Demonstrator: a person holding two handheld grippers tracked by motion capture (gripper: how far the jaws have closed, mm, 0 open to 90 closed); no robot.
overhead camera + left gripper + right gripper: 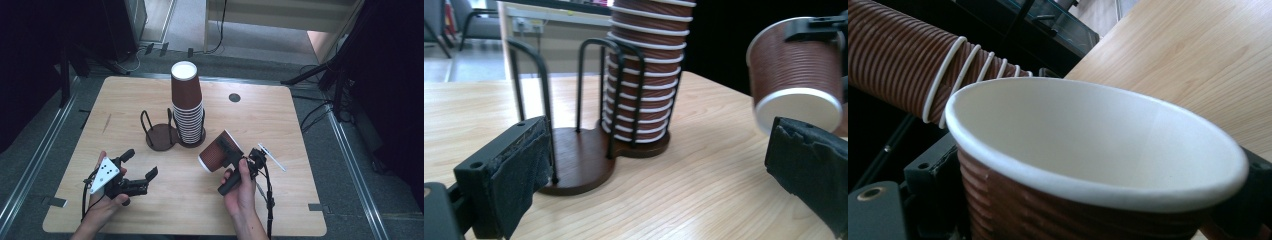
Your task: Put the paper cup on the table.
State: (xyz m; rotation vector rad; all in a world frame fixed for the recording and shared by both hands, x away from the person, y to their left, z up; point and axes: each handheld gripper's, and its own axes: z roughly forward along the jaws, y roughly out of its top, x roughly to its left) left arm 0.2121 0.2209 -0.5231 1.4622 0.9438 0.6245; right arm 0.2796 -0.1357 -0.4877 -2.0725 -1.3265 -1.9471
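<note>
A light wooden counter [295,130] stands on grey carpet floor [30,150]. Black stand legs [320,75] and dark curtains flank it; a pale wall [280,12] lies beyond.

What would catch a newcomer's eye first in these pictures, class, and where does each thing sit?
First the tall stack of brown ribbed paper cups, upside down in the right ring of a double wire cup holder at mid-table. Next the single paper cup clamped in the right gripper just right of the stack. The left gripper is open, empty, at the near left.
</note>
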